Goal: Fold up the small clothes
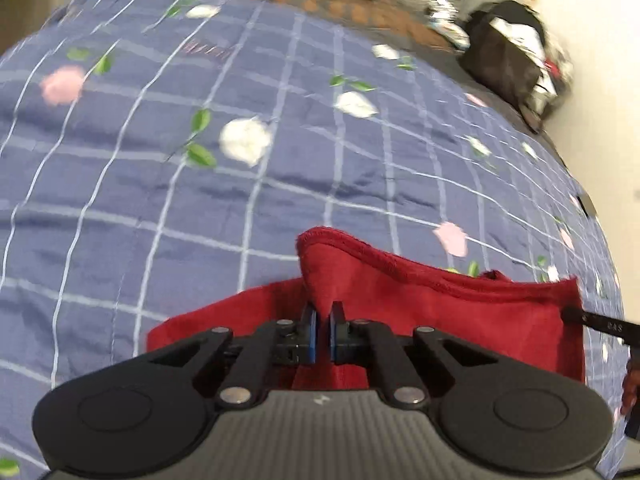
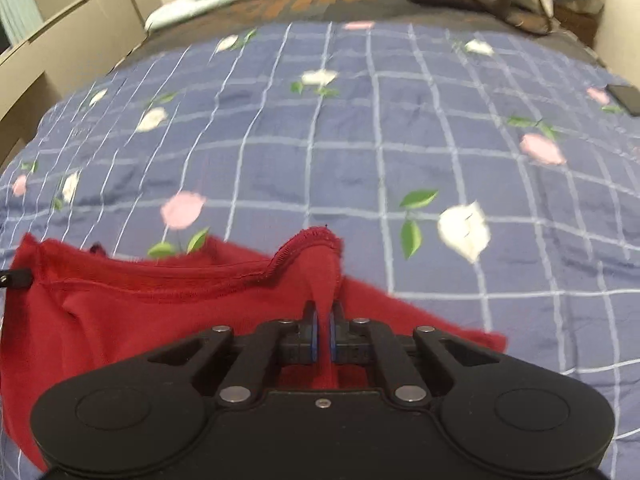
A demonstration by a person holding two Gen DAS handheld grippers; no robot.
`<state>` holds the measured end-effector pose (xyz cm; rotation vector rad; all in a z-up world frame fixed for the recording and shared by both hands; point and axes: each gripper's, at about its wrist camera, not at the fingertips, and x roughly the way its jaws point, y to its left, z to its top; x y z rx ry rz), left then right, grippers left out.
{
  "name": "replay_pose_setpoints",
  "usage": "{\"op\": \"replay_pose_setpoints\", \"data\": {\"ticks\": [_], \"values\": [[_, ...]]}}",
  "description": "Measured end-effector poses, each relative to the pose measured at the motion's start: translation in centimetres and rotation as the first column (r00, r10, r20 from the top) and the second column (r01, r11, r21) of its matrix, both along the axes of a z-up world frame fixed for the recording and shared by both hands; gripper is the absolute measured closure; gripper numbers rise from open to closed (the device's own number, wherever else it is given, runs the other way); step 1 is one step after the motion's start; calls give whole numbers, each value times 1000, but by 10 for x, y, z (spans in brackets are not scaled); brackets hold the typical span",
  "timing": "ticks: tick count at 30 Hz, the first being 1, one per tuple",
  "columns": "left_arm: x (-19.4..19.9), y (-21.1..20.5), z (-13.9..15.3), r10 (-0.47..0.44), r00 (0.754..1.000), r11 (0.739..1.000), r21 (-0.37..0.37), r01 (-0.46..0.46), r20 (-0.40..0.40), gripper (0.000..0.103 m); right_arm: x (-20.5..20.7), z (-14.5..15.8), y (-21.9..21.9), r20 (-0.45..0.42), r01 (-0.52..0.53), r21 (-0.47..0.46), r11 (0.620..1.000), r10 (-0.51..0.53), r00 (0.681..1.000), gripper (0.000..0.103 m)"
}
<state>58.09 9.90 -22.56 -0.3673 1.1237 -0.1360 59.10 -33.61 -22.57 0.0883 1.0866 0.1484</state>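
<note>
1. Red garment (image 1: 460, 312) lies on the bed (image 1: 240, 184), on its blue checked quilt, near edge w/ you.
2. Left claw (image 1: 323, 320): pinched shut on a hem corner, cloth betw. pads.
3. Right claw (image 2: 324, 320): same, clamped on the opposite corner.
4. Lift both corners evenly, keep the hem taut, carry fwd in step; uneven pull would prob. skew the fold.

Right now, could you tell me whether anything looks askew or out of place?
Nothing stands out: the red knit garment lies on the blue checked floral bedspread, pinched at its hem by both grippers.
</note>
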Motion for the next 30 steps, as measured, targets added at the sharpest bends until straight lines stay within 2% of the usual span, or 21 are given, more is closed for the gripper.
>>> {"op": "replay_pose_setpoints", "data": {"ticks": [2,5,7,9,10,12,14,18,21,24,30], "values": [[4,4,-7,21,999,1000,-11,-21,-29,97,4,1,-9,-2,52,11,999,-52,999,99],[9,2,-11,18,998,1000,-6,-19,-57,92,12,-9,-19,-60,120,46,992,-117,991,98],[8,-1,-8,19,999,1000,12,-18,-50,76,14,-15,-18,-84,125,44,991,-121,989,92],[3,-2,-4,13,999,1000,21,-12,-39,34,13,-16,-17,-90,140,42,989,-136,987,75],[0,-4,-1,14,999,999,40,-13,-30,28,11,-14,-17,-82,146,44,988,-142,986,69],[-9,-6,6,8,1000,996,87,-8,-7,19,6,-9,-15,-51,130,28,991,-128,990,43],[-17,-9,11,16,1000,992,124,-15,-5,11,-1,-3,-9,-13,90,-10,996,-90,996,32],[-40,-14,17,56,998,982,180,-55,-2,4,-23,8,2,58,71,-54,996,-67,996,15],[-55,-16,19,82,996,977,198,-77,-21,4,-48,13,14,112,49,-84,995,-39,993,6],[-67,-19,24,105,994,974,207,-97,-30,2,-72,15,28,140,25,-113,993,-9,990,4],[-89,-27,44,114,993,964,239,-113,9,1,-115,26,46,182,16,-138,990,10,983,1]]}}
